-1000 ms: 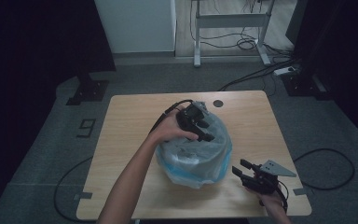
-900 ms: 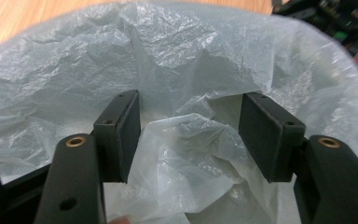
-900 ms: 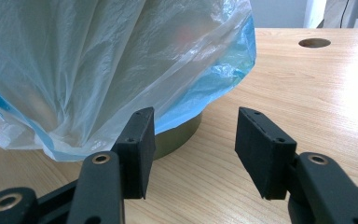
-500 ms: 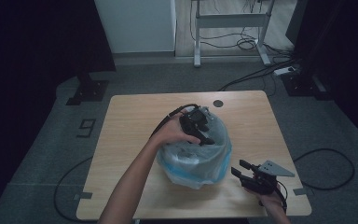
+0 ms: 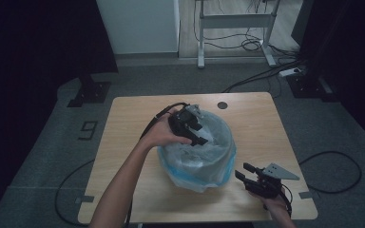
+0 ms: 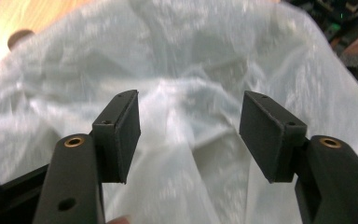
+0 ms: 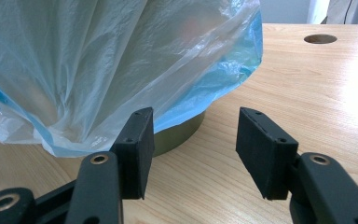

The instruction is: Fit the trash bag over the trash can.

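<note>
Lining a bin (image 7: 179, 135) with a thin blue-white plastic bag (image 5: 199, 156) is what we have in hand; the bin sits mid-table, slightly toward our near edge, bag draped over it with the hem flaring out above the base. Our left gripper (image 5: 197, 134) hangs over the bag's mouth with jaws spread, film behind the pads but nothing pinched. Our right gripper (image 5: 245, 172) rests low by the near-right corner, jaws also spread and empty, just beside the bag hem. Risks as we judge them: film is slack, so a pinch could catch one layer only and slip; pulling one side hard could drag the liner off the rim or tip the light bin. Table (image 5: 123, 142) has plenty of bare wood left and far side; the right gripper sits close to the near edge, so little room to back off there. Cable hole (image 5: 222, 105) lies well apart from the bin.
</note>
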A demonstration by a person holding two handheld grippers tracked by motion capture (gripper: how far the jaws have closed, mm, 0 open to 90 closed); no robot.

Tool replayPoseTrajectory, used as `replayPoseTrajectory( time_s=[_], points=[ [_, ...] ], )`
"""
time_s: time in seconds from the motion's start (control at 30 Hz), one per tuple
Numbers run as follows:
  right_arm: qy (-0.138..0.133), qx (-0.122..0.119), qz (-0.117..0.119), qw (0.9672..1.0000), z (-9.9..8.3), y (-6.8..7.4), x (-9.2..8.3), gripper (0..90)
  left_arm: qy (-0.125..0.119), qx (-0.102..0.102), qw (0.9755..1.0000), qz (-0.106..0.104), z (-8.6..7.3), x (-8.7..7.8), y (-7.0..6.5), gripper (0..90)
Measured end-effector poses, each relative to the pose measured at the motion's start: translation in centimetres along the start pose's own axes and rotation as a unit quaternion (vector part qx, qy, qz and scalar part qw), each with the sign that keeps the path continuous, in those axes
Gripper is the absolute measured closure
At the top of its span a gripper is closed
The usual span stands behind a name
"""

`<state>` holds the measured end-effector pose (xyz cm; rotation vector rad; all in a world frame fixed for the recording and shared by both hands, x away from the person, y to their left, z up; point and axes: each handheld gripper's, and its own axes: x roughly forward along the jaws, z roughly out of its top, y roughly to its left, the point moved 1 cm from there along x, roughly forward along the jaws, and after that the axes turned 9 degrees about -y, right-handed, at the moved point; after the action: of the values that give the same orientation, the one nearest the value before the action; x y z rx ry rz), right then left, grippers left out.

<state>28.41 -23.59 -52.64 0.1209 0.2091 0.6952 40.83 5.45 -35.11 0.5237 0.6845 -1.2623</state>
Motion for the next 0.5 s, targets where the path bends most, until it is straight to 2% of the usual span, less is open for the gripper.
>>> replayPoseTrajectory(
  time_s=[0.17,0.3,0.5],
  points=[
    [0.003,-0.001,0.002,1.0000,-0.1,0.2,0.2,45.7,0.023,-0.008,0.9997,0.009,-1.4,-0.4,0.2,38.6],
    [0.004,-0.003,0.002,1.0000,-0.1,0.3,0.2,45.7,0.048,-0.012,0.9987,0.012,-2.0,-0.1,0.4,38.7],
    [0.004,-0.002,0.001,1.0000,-0.1,0.2,0.2,45.7,0.092,-0.014,0.9957,0.004,-2.2,1.2,0.6,38.7]
  ],
)
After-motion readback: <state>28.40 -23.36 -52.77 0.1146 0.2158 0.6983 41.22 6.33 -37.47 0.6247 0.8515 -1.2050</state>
